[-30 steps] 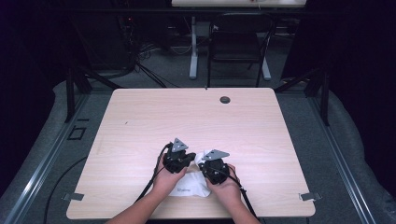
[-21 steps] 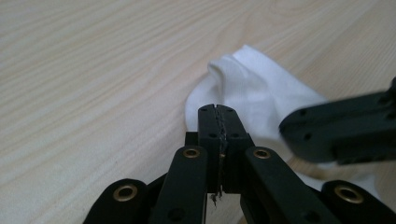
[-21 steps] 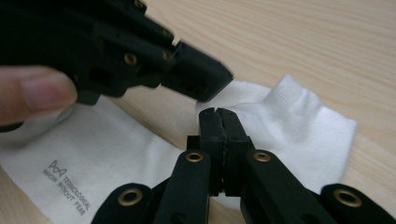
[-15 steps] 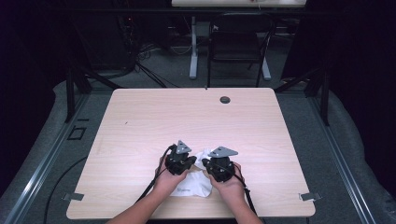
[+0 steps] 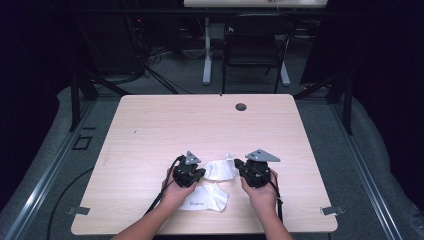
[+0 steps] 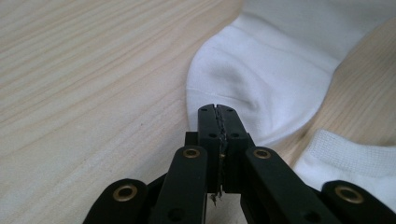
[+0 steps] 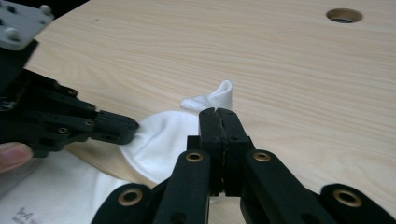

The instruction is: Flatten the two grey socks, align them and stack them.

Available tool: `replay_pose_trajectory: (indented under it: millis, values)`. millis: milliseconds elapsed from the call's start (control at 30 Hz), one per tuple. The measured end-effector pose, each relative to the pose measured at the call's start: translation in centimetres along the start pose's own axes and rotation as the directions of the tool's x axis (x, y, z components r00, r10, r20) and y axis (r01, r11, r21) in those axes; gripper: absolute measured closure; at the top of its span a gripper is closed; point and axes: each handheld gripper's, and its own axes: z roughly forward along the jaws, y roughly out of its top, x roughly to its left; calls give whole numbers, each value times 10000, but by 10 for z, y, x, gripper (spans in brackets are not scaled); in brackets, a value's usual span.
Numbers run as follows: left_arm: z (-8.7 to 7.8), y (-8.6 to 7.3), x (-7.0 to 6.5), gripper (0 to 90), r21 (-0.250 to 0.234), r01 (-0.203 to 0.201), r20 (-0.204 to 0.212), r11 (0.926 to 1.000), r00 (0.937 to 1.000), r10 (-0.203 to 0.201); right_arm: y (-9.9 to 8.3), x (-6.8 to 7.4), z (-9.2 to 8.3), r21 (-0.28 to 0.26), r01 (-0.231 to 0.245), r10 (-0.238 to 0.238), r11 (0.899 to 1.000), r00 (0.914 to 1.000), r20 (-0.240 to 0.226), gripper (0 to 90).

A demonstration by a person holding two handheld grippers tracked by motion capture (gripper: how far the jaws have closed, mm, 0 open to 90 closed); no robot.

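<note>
A white sock (image 5: 220,170) hangs stretched between my two grippers near the table's front. My left gripper (image 5: 201,173) is shut on its left end. In the left gripper view the fabric (image 6: 261,74) puckers toward the closed jaw tips (image 6: 218,109). My right gripper (image 5: 238,164) is shut on the sock's right end. In the right gripper view the sock (image 7: 161,140) runs from my jaw tips (image 7: 218,112) to the left gripper (image 7: 119,128), and a folded tip of the sock sticks up behind. A second white sock (image 5: 206,198) with small print lies flat under my hands.
The light wooden table (image 5: 200,125) has a round cable hole (image 5: 241,106) near its far edge. Beyond the table stand a dark chair (image 5: 252,47) and desk legs on a grey floor. Black cables trail from both grippers toward the front edge.
My right gripper has moved right and a little up, away from the left gripper. The sock that was bunched between them is now drawn out. The left gripper has barely moved.
</note>
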Motion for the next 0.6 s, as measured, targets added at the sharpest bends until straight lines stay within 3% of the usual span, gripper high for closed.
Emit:
replay_pose_trajectory:
  millis: [233,600]
  values:
    - [-1,-1,6,896,6,58,-89,10000,9999,-58,-7,-13,0,271,-264,252,9993,9988,426,900]
    - [-2,-1,11,896,53,58,-21,10000,10000,-58,-26,-32,12,1626,-694,492,9842,9909,1251,900]
